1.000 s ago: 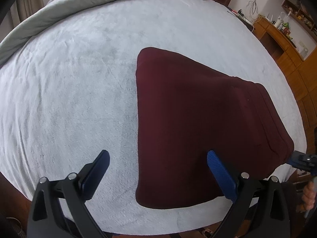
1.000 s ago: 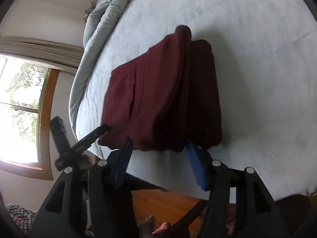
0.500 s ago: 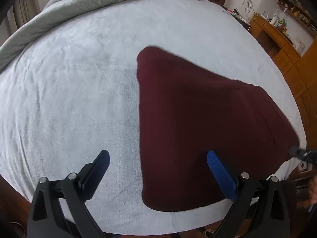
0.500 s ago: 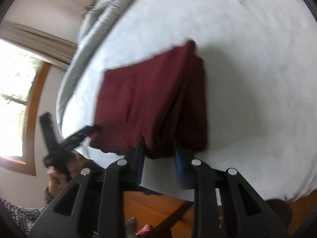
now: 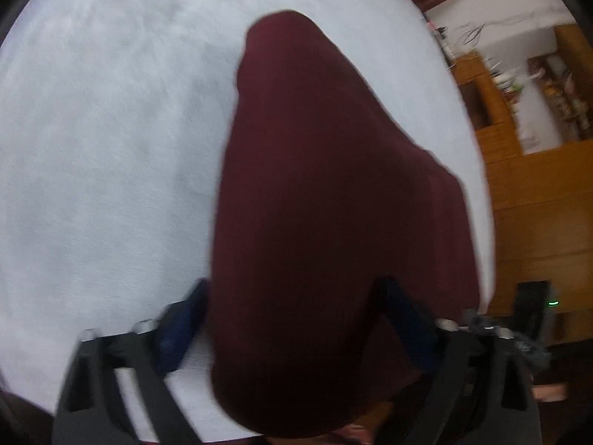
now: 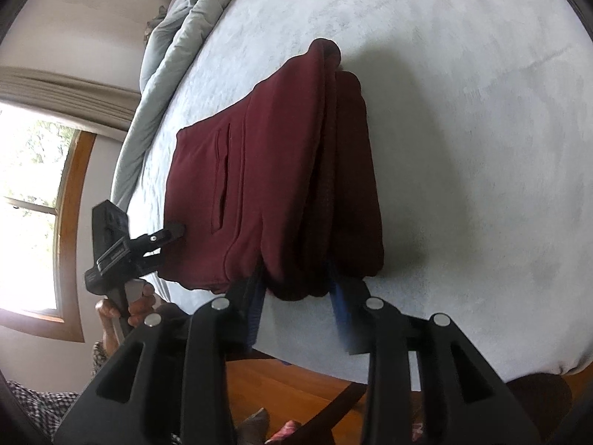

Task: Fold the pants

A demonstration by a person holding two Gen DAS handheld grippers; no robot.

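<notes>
Dark red pants (image 5: 326,200) lie folded in a thick stack on a pale grey bed (image 5: 92,148). In the left wrist view my left gripper (image 5: 292,319) is open, its fingers either side of the near end of the pants. In the right wrist view the pants (image 6: 281,170) show stacked layers and a pocket slit. My right gripper (image 6: 300,293) is shut on the near edge of the stack, blue pads pressing the folds. The left gripper (image 6: 163,237) shows there at the left corner of the pants, held by a hand.
A bunched grey duvet (image 6: 178,37) lies along the far side of the bed. A window with a wooden frame (image 6: 70,200) is at the left. Wooden cabinets and shelves (image 5: 537,185) stand beyond the bed's right edge. Wooden floor (image 6: 296,389) shows below the bed edge.
My left gripper has moved forward over the near end of the pants and swung right. My right gripper had narrowed on the stack's edge and is now slightly wider, still holding it.
</notes>
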